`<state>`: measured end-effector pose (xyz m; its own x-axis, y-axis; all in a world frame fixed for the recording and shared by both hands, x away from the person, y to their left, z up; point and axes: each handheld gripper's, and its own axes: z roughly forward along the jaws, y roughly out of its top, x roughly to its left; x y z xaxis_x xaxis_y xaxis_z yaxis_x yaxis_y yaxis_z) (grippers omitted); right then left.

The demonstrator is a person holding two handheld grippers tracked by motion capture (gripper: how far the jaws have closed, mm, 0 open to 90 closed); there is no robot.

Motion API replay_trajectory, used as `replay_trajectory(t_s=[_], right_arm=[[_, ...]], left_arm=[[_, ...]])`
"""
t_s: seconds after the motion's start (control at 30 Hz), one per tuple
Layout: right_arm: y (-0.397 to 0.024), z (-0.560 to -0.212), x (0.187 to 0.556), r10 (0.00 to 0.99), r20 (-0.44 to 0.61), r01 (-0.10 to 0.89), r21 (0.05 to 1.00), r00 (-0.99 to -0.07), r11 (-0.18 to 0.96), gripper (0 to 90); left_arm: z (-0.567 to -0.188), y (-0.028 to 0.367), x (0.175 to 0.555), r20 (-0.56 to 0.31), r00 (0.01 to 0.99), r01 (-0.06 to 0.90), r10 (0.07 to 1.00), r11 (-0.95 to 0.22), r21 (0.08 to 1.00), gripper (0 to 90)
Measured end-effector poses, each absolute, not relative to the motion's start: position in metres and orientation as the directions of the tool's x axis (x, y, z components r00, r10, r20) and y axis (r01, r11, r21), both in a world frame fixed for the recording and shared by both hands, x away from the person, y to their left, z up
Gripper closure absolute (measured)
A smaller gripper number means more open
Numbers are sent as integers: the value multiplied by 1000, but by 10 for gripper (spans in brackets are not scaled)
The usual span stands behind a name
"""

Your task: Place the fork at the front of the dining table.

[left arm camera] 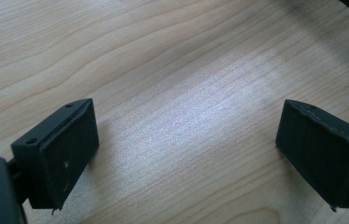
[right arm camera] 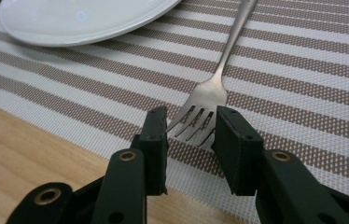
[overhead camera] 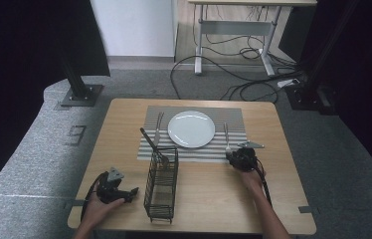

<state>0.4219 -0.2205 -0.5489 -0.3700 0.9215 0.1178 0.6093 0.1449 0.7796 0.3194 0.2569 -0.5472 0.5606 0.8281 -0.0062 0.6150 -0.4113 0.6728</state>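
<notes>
Reaching: the right gripper point(right arm camera: 191, 126) is sitting low at the near right corner of the striped placemat point(right arm camera: 303, 70), its jaws straddling the tines of a fork point(right arm camera: 212, 91).
Right jaws: they are standing narrowly apart on either side of the tines; whether the pads are pressing on the metal cannot be told from the right gripper view.
Fork: it is lying flat on the placemat to the right of the white plate point(overhead camera: 191, 129), handle pointing far, tines pointing near toward the gripper.
Left gripper: the left gripper point(overhead camera: 133, 191) is resting near the table's near left corner, held in the person's left hand point(overhead camera: 97, 209), just left of the wire basket point(overhead camera: 162, 185).
Left jaws: they are standing wide apart, released, with bare wooden table point(left arm camera: 186, 93) between them.
Basket: it is standing upright on the table near the placemat's near left corner, with a dark-handled utensil point(overhead camera: 150, 143) leaning out of its far end.
Other cutlery: a second piece of silver cutlery point(overhead camera: 158, 127) is lying on the placemat left of the plate; its kind is too small to tell.
</notes>
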Motion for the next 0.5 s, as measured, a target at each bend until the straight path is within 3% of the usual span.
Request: replay_trajectory(t_s=[0.5], right_arm=[[-217,-551,434,931,125,610,784,-342,119,632]], left_arm=[[-547,257,319,-6,560,615,828,-411,673,55]])
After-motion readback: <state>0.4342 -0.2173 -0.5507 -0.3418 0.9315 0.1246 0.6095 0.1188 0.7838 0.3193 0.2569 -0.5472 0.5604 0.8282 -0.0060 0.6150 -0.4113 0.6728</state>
